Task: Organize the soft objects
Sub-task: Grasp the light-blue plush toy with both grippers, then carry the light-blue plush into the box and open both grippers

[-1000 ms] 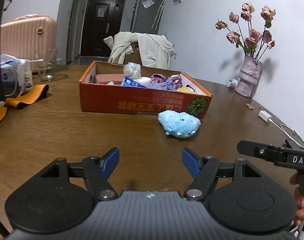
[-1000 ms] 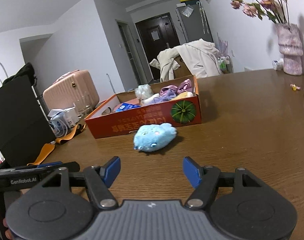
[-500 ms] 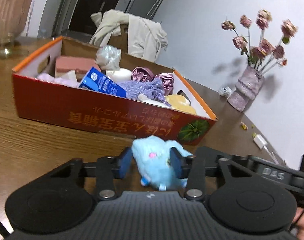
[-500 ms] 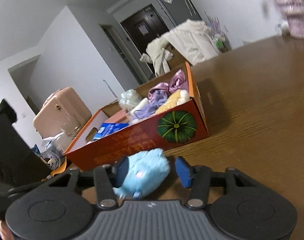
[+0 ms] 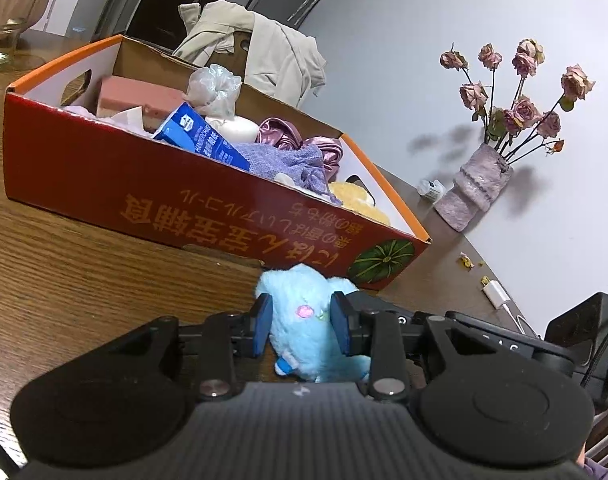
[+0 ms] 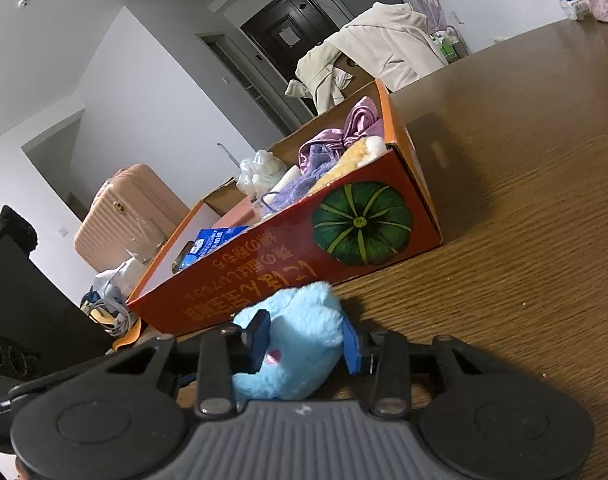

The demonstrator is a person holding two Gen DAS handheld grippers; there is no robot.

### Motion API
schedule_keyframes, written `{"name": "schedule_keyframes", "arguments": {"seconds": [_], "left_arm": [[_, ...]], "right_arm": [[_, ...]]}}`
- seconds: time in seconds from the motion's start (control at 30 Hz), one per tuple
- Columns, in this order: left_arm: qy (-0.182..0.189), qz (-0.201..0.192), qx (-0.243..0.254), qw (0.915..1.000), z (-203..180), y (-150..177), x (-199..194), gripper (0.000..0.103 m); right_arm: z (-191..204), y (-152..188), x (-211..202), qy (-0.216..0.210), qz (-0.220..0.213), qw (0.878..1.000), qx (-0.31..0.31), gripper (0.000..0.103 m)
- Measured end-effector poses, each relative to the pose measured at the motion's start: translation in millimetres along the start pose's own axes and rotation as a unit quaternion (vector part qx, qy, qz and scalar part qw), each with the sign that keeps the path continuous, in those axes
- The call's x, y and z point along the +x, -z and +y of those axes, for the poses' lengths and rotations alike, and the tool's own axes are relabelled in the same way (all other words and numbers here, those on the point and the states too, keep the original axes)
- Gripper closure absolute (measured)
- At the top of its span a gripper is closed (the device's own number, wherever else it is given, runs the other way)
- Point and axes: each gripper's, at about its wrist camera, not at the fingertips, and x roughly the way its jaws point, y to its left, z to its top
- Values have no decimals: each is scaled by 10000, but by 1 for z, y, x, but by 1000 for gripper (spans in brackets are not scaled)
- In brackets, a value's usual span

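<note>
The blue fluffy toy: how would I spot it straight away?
Find the red cardboard box on the wooden table. Just in front of its pumpkin-picture corner sits the pale blue plush toy, outside the box, the only item squeezed between gripper fingers.

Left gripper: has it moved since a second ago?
Yes. The left gripper has closed in on the red box, which looms larger now; its fingers, just closing, press the blue plush toy that earlier lay well ahead of them.
</note>
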Motion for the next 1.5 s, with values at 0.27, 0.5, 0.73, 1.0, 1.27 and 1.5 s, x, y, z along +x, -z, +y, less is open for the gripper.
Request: {"name": "schedule_keyframes", "arguments": {"seconds": [0.27, 0.5, 0.73, 1.0, 1.27, 1.5], "left_arm": [[58, 3, 105, 9999, -2, 4, -3, 71], [96, -81, -6, 9999, -14, 28, -54, 70], [-45, -269, -53, 9996, -19, 71, -121, 71], [101, -770, 45, 9970, -25, 71, -156, 71], [405, -1406, 284, 9888, -26, -14, -147, 71], [154, -1402, 321, 9895, -1, -125, -81, 71]], "right_arm": [[-3, 1, -5, -48, 21, 10000, -17, 67], [19, 28, -42, -164, 26, 9999, 22, 69], [58, 89, -88, -305, 220, 9991, -188, 69], [91, 94, -108, -404, 24, 9973, -619, 70], [126, 18, -93, -629, -393, 9883, -1335, 70], [142, -90, -4, -676, -432, 9805, -1795, 70]]}}
